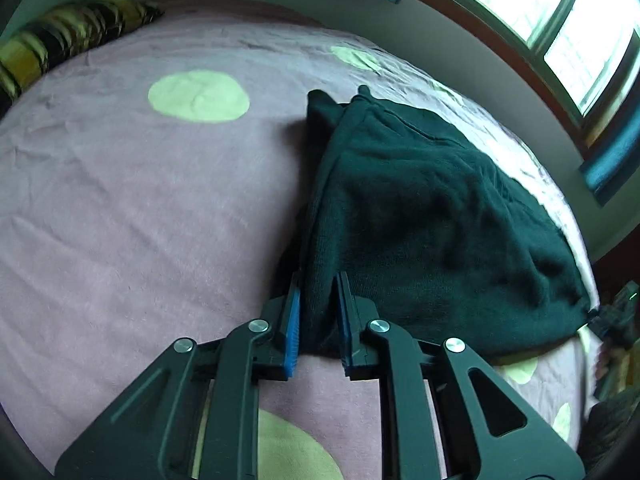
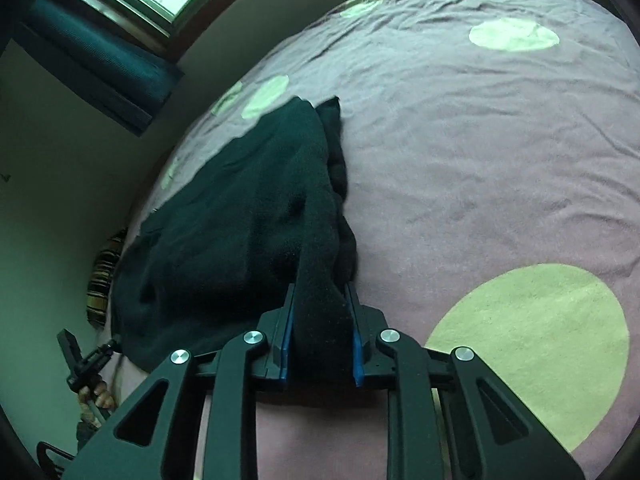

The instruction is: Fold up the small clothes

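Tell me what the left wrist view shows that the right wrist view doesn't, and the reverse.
Only the left wrist view shows the left claw shut on the dark green garment.

Only the right wrist view shows the right claw shut on a bunched edge of that garment.

Both show the garment lying on the pink bedspread with green dots, a striped pillow, the window and the teal curtain.
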{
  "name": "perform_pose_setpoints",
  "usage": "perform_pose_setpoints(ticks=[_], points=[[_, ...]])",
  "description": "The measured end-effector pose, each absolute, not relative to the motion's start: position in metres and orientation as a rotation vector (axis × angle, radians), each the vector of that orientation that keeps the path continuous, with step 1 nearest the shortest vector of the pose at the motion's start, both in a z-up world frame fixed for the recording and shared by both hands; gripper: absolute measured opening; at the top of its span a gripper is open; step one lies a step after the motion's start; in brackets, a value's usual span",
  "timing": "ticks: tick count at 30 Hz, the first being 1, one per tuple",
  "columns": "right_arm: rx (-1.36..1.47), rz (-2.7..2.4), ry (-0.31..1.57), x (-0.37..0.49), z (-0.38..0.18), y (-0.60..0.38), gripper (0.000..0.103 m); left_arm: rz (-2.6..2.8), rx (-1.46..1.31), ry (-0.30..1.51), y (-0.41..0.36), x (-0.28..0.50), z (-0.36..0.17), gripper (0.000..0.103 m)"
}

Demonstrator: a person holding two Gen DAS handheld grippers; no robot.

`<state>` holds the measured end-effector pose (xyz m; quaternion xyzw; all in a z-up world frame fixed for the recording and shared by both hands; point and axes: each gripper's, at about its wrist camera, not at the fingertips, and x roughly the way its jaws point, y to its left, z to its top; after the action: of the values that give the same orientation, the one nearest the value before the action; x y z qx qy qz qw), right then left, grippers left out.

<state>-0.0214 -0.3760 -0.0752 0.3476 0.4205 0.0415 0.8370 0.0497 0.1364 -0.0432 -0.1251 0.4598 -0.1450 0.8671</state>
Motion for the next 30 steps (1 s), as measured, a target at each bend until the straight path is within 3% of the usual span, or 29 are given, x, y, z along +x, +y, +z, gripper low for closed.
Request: perform_pose_setpoints(ticks=[4, 7, 9, 11, 13, 15, 23, 26, 28, 30], points=[[0.869, 0.154, 0.825, -0.035, -0.088, -0.392, 0.033, -0.335, -0.28, 0.977, 0.139, 0.056, -0.042, 0.018], [0.852, 0.093, 0.842, -0.045, -0.078, -0.395, 0.04, -0.369, -0.328, 0.982, 0.146, 0.053, -0.037, 0.027], [0.836, 0.001, 0.82, -0.053, -0.062, -0.394, 0.04, -0.39, -0.376, 0.968, 0.151, 0.045, -0.033, 0.051], [0.829, -0.071, 0.752, -0.061, -0.038, -0.388, 0.04, -0.408, -0.382, 0.956, 0.152, 0.038, -0.029, 0.06], [0.864, 0.006, 0.673, -0.058, -0.013, -0.371, 0.047, -0.398, -0.349, 0.94, 0.148, 0.032, -0.025, 0.068], [0.891, 0.123, 0.649, -0.046, 0.0, -0.346, 0.06, -0.403, -0.339, 0.939, 0.145, 0.03, -0.024, 0.07], [0.87, 0.522, 0.8, 0.069, -0.005, -0.205, 0.06, -0.458, -0.379, 0.898, 0.148, 0.022, -0.01, 0.081], [0.864, 0.51, 0.947, 0.105, -0.039, -0.172, 0.071, -0.46, -0.401, 0.902, 0.154, 0.024, -0.013, 0.084], [0.886, 0.478, 1.038, 0.116, -0.07, -0.165, 0.07, -0.455, -0.42, 0.925, 0.155, 0.029, -0.019, 0.084], [0.932, 0.486, 0.997, 0.114, -0.071, -0.17, 0.069, -0.448, -0.417, 0.941, 0.155, 0.034, -0.022, 0.084]])
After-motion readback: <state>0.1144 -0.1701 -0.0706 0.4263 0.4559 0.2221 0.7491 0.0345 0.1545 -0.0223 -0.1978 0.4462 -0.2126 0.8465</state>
